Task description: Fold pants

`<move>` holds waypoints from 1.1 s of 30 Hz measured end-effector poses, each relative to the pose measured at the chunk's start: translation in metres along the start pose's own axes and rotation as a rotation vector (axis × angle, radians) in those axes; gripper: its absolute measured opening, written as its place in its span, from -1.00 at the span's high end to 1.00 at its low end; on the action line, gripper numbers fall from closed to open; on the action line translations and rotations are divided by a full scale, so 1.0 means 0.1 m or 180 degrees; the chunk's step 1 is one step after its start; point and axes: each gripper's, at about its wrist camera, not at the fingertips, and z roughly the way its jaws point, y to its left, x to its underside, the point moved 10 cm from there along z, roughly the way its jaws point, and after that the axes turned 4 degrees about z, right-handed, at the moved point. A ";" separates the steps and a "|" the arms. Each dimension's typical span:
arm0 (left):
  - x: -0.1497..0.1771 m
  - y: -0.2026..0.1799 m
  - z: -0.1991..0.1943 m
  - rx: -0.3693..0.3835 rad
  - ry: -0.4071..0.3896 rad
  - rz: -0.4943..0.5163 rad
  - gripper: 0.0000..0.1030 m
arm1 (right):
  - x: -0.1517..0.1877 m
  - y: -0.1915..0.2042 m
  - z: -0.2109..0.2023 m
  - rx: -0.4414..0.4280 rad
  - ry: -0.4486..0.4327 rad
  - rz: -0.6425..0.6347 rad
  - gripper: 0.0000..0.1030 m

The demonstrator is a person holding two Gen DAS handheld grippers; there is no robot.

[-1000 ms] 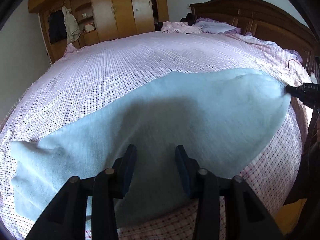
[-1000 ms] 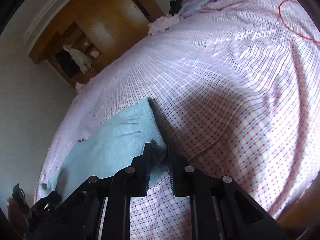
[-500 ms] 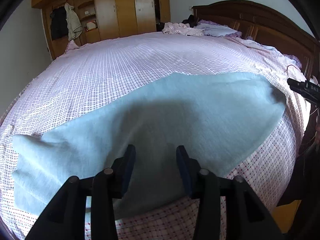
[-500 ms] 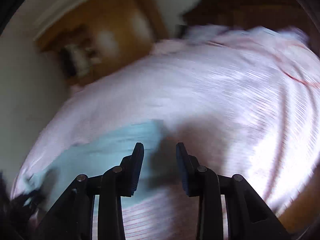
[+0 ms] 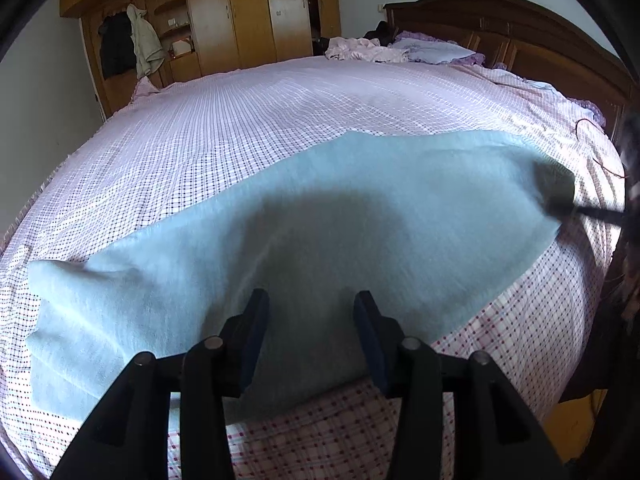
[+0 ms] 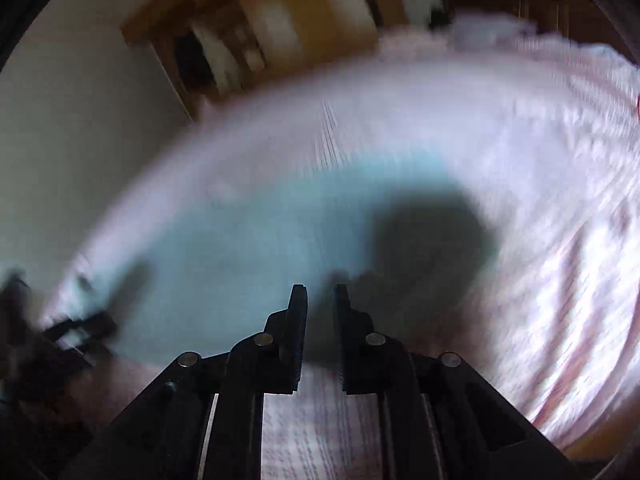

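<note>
Light blue pants [image 5: 320, 232] lie spread flat across the checked pink bedsheet [image 5: 248, 120]. My left gripper [image 5: 308, 320] hovers open and empty over the near edge of the pants. In the right wrist view, which is motion-blurred, the pants [image 6: 240, 240] lie ahead, and my right gripper [image 6: 320, 300] is above them, its jaws narrowly apart with nothing between them. The right gripper also shows as a blurred dark shape at the pants' right end in the left wrist view [image 5: 592, 212].
A dark wooden headboard [image 5: 520, 40] runs along the right side of the bed. Pillows and crumpled clothes [image 5: 384, 50] lie at the far end. A wooden wardrobe [image 5: 240, 16] stands behind. A thin red cord [image 5: 600, 148] lies on the sheet near the right.
My right gripper let go of the pants' corner, swung up and back over them, and its jaws narrowed again. The left gripper stayed open and rose slightly.
</note>
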 end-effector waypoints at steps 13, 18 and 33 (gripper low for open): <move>0.07 0.48 -0.39 -0.0106 -0.0055 -0.0327 0.08 | 0.21 0.99 -0.02 -0.0293 -0.0067 -0.0745 0.87; 0.22 1.03 -0.68 -0.0297 0.0011 -0.0608 -0.17 | 0.13 1.75 -0.31 -0.0773 -0.0352 -0.1082 0.83; 1.29 2.68 -1.10 -0.0496 0.0201 -0.2060 -0.31 | 1.38 4.35 0.37 -0.1380 -0.0166 -0.3244 0.78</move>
